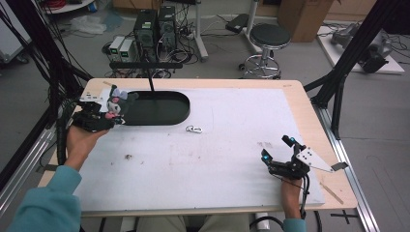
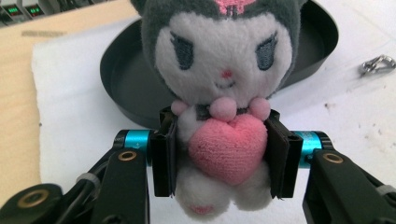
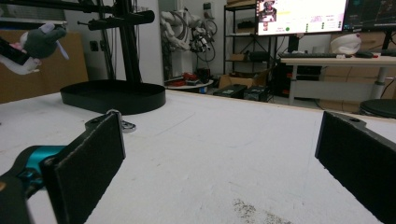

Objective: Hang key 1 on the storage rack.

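Two claws in play. Nearest us, right claw (image 1: 275, 151) rests low at the desk's (image 1: 232, 145) right front, its flat, rough black pads (image 3: 88, 158) spread wide with bare white matting between them. Left claw (image 2: 224, 149) is clamped on a fuzzy plush toy (image 2: 224, 70), pads squeezing its body either side of a soft pink heart; we see it held just above the desk's far-left corner, at the near-left end of a smooth black oval tray (image 1: 159, 108). Small shiny metal clip (image 1: 194, 129) lies right of the tray.
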